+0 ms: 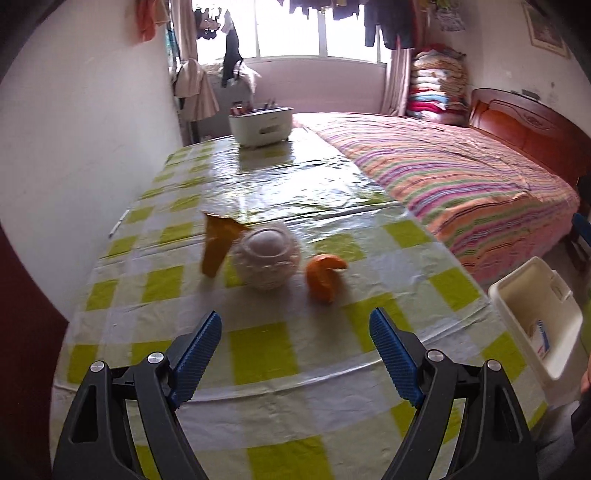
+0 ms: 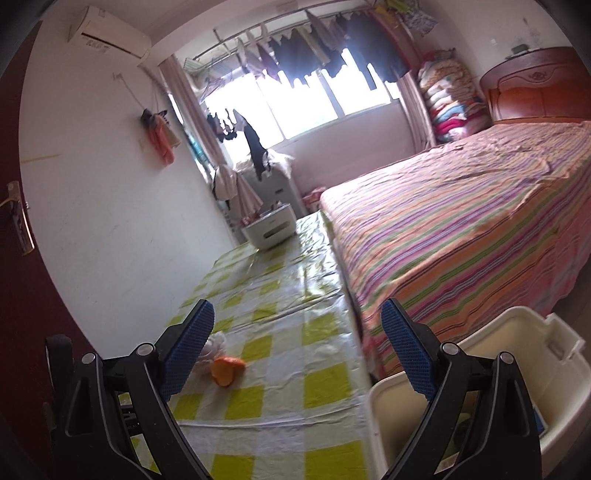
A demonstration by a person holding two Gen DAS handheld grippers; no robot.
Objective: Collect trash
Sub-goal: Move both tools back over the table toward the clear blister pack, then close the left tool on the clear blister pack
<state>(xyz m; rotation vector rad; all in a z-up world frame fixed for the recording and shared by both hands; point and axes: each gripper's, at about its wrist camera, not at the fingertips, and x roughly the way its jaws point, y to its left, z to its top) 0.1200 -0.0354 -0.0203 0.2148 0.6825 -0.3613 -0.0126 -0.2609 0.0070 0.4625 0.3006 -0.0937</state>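
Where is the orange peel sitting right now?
The orange peel lies on the checked tablecloth, just right of the white foam fruit net in the left wrist view, ahead of the open left tool; nothing is touching it.

No text, label, brand or number can be read in either view. The white wall-mounted air conditioner (image 2: pixel 110 33) at eleven o'clock in the right wrist view carries dark marks on its front, too blurred to make out. A blue-and-white printed packet (image 1: pixel 540 334) inside the cream plastic bin (image 1: pixel 517 291) at four o'clock in the left wrist view bears illegible print.
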